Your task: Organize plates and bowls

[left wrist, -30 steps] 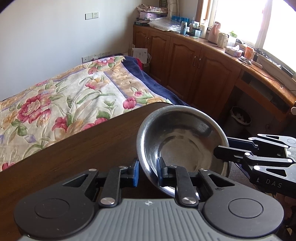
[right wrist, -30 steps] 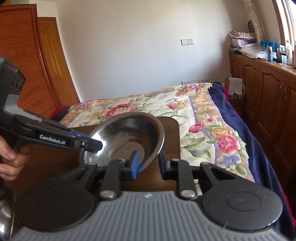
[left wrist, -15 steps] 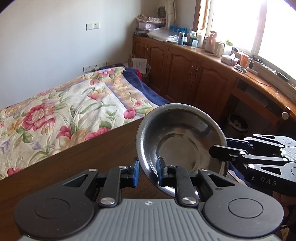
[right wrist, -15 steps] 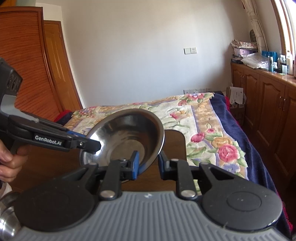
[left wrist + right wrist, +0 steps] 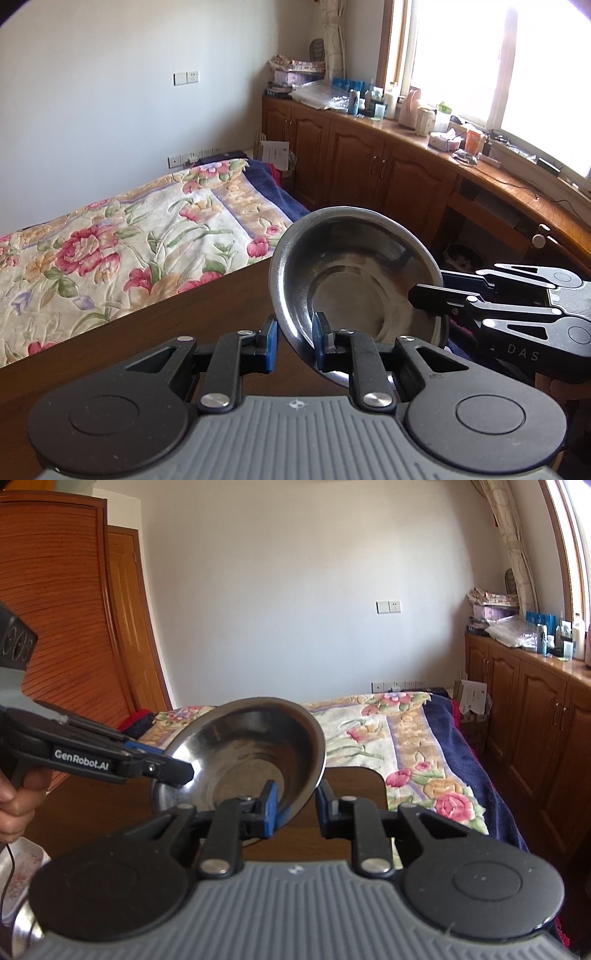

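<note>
A steel bowl [image 5: 354, 280] hangs tilted in the air above the far corner of the brown table [image 5: 184, 325]. My left gripper [image 5: 295, 341] is shut on its near rim, one blue pad inside and one outside. From the right, my right gripper [image 5: 424, 299] clamps the opposite rim. In the right wrist view the same steel bowl [image 5: 243, 753] sits between the fingers of my right gripper [image 5: 295, 806], and my left gripper [image 5: 162, 768] bites the rim from the left, held by a person's hand [image 5: 14, 805].
A bed with a floral quilt [image 5: 129, 236] lies just beyond the table. Wooden cabinets [image 5: 369, 173] with a cluttered top run along the window wall. Another shiny metal vessel [image 5: 18, 930] and a white tray [image 5: 22, 860] show at the lower left of the right wrist view.
Both grippers have risen together with the bowl held between them. The table surface has dropped lower in both views, and the bowl tilts a little more.
</note>
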